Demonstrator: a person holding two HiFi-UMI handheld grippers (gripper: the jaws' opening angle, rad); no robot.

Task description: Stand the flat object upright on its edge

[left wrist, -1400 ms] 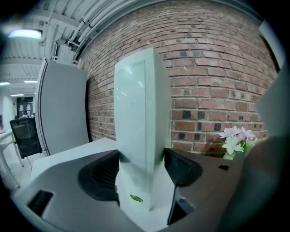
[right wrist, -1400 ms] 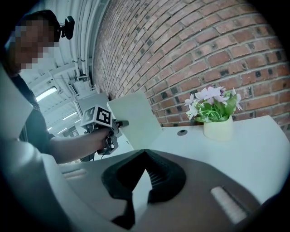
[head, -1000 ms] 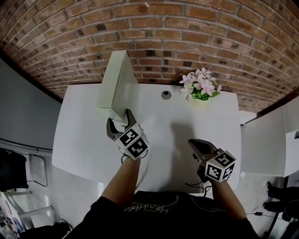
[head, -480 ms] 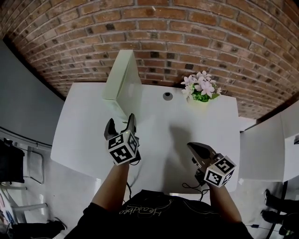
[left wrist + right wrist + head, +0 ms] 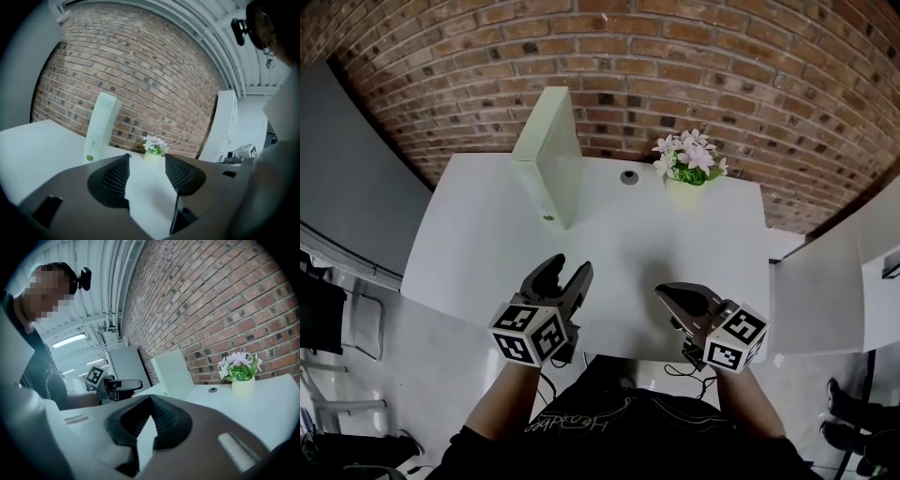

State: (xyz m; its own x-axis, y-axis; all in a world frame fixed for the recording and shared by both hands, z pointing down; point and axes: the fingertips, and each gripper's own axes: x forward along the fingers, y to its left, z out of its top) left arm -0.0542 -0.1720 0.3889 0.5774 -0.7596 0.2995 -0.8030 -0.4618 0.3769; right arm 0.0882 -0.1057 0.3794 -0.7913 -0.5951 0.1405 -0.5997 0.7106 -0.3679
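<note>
A pale green binder (image 5: 551,155) stands upright on its edge at the back of the white table (image 5: 478,248), close to the brick wall; it also shows in the left gripper view as binder (image 5: 100,126) and in the right gripper view as binder (image 5: 172,369). My left gripper (image 5: 569,267) hovers near the table's front edge, well away from the binder. Its jaws are apart and closing, with nothing between them, as the left gripper (image 5: 146,159) view confirms. My right gripper (image 5: 664,291) is shut and empty at the front right, tips together in the right gripper (image 5: 150,400) view.
A pot of pink flowers (image 5: 687,164) stands at the back right, beside a round cable hole (image 5: 629,176). A white cabinet (image 5: 825,281) adjoins the table's right side. A grey wall runs along the left.
My left gripper has drawn back from the binder to the table's front edge, and the binder stands on its own. The right gripper has barely moved.
</note>
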